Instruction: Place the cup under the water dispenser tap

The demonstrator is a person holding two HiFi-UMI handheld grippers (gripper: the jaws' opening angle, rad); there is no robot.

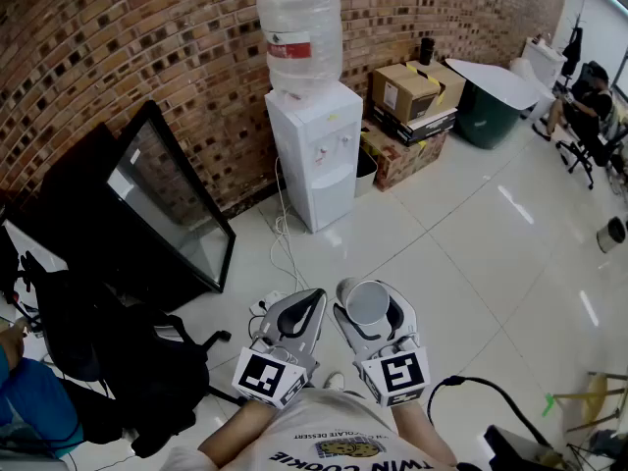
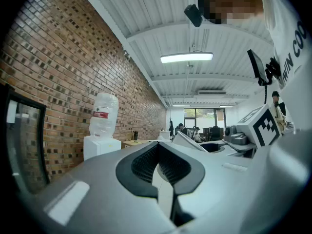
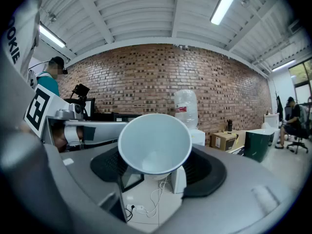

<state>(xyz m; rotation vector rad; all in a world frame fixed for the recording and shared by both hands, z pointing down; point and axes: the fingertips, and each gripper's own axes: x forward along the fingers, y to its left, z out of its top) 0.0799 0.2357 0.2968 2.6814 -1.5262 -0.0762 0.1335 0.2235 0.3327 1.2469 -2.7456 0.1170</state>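
Note:
A white paper cup (image 1: 368, 302) sits between the jaws of my right gripper (image 1: 371, 314), which is shut on it near my chest, mouth tilted up toward me. In the right gripper view the cup (image 3: 155, 143) fills the middle, pads pressed on its sides. My left gripper (image 1: 306, 310) is beside it, shut and holding nothing; its jaws (image 2: 165, 182) meet in the left gripper view. The white water dispenser (image 1: 319, 155) with its clear bottle (image 1: 299, 32) stands against the brick wall some way ahead, and shows small as the dispenser (image 3: 196, 136) beyond the cup. Its taps (image 1: 345, 145) face right.
A big black-framed screen (image 1: 172, 209) leans on the wall at left, with a black chair (image 1: 98, 351) nearer me. Cables and a power strip (image 1: 270, 305) lie on the floor before the dispenser. Cardboard boxes (image 1: 412, 91) and a green bin (image 1: 491, 116) stand to its right.

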